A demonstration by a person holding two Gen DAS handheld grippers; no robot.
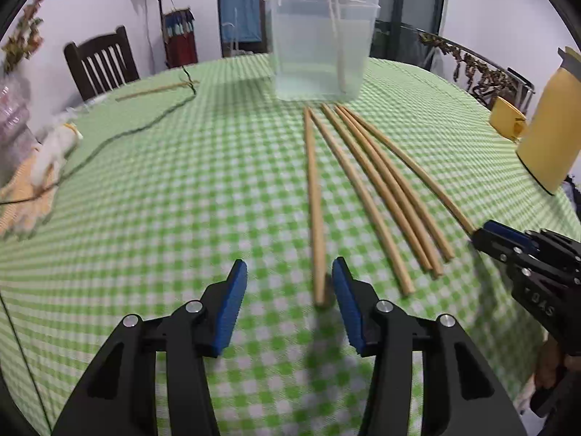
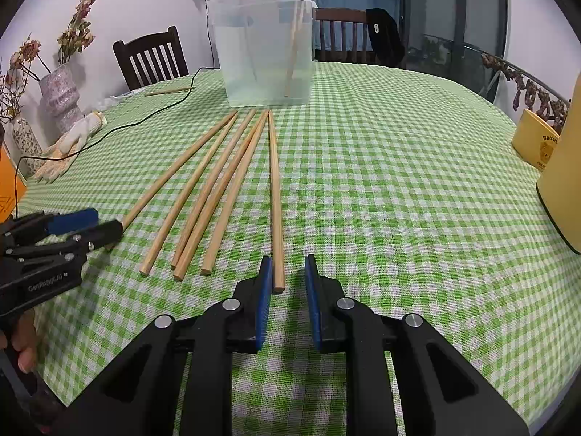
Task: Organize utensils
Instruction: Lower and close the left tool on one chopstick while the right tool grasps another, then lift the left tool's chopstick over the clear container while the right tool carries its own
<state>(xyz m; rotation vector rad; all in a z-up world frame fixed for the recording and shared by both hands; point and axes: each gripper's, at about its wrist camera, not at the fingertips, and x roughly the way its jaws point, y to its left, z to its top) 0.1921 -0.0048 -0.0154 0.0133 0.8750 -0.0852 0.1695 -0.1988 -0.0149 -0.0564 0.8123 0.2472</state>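
Several wooden chopsticks (image 1: 366,185) lie fanned on the green checked tablecloth (image 1: 181,189) in front of a clear plastic tub (image 1: 319,40) that holds chopsticks. My left gripper (image 1: 288,272) is open, and the near end of the leftmost chopstick (image 1: 315,210) lies between its fingers. My right gripper (image 2: 288,272) is open around the near end of the rightmost chopstick (image 2: 276,200). The tub also shows in the right wrist view (image 2: 265,47), with the fanned chopsticks (image 2: 214,189) below it. Each gripper shows in the other's view: the right one (image 1: 483,234) and the left one (image 2: 105,223).
One chopstick (image 2: 169,91) lies apart at the far left by a black cable (image 2: 120,127). A white glove (image 2: 81,132) and vases (image 2: 60,98) stand at the left edge. A yellow jug (image 1: 552,123) and a yellow box (image 2: 537,141) stand at the right. Chairs ring the table.
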